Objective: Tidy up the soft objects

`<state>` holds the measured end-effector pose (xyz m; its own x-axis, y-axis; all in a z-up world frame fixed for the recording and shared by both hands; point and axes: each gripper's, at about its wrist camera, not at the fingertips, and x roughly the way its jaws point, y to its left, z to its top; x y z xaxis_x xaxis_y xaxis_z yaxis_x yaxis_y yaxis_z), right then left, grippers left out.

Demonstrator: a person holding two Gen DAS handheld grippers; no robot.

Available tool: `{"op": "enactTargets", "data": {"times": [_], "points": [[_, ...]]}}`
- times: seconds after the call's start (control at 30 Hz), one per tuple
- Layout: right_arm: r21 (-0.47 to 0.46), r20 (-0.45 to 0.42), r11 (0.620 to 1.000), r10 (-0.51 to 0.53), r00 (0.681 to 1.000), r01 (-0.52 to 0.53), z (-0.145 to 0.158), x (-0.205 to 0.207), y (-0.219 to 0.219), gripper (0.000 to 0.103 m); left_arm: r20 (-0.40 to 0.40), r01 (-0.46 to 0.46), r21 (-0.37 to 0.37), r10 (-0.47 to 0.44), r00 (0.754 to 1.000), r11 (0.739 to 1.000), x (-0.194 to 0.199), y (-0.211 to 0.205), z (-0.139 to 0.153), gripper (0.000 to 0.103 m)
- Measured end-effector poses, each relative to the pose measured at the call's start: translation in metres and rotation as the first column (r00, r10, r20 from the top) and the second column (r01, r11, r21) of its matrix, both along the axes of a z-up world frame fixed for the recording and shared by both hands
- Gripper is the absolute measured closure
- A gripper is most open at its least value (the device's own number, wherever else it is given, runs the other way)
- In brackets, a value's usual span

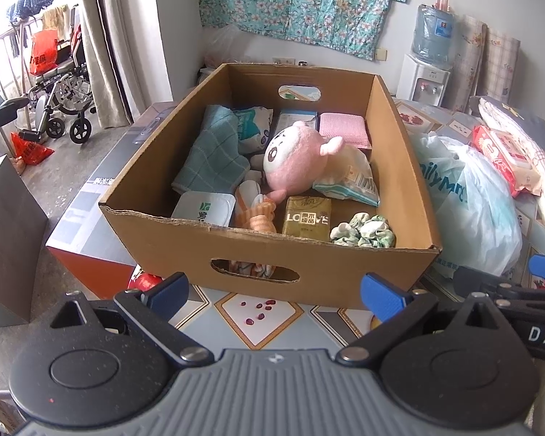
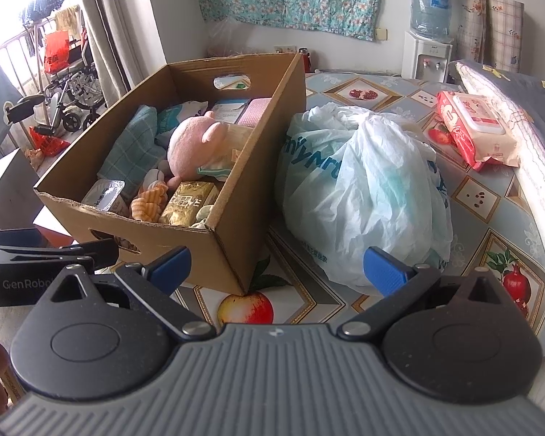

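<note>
Desk [image 2: 465,196] under a fruit-print cloth carries everything here, and the biggest thing on it is the open cardboard box [image 1: 309,254], which fills the centre of the left wrist view and sits at about ten o'clock in the right wrist view. Just beside the box, at its three o'clock side, slumps a knotted white plastic bag [image 2: 367,189], and well beyond that, near two o'clock in the right view, lies a red wipes pack [image 2: 476,127]. Inside the box the soft things are already heaped: a teal checked towel [image 1: 214,156] along the nine o'clock wall, a pink plush toy [image 1: 290,160] in the middle, a gold tissue pack [image 1: 307,216] and a floral scrunchie [image 1: 361,230] against the near wall. Both tools hover short of the near edge; the left claw [image 1: 276,290] is spread wide with nothing between its blue pads, and the right claw [image 2: 278,265] is likewise wide apart and empty. The next soft item looks to be the bag, so the right claw would do best to pinch the gathered knot at its top, since the slack film will slip or tear if grabbed low, then lift clear over the box wall.
</note>
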<state>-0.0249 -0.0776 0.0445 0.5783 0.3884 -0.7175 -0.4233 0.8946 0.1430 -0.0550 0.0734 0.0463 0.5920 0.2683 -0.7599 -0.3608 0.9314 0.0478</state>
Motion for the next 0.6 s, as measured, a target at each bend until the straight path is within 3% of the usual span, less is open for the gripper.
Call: {"op": "enactTargets", "data": {"times": [0.6], "points": [[-0.003,-0.014,1.0,-0.002,1.0,0.002,-0.0022,0.0013,0.0015,0.001,-0.005,-0.002,0.01,0.002,1.0,1.0,0.0005,0.0003,-0.0011,0.001]]}}
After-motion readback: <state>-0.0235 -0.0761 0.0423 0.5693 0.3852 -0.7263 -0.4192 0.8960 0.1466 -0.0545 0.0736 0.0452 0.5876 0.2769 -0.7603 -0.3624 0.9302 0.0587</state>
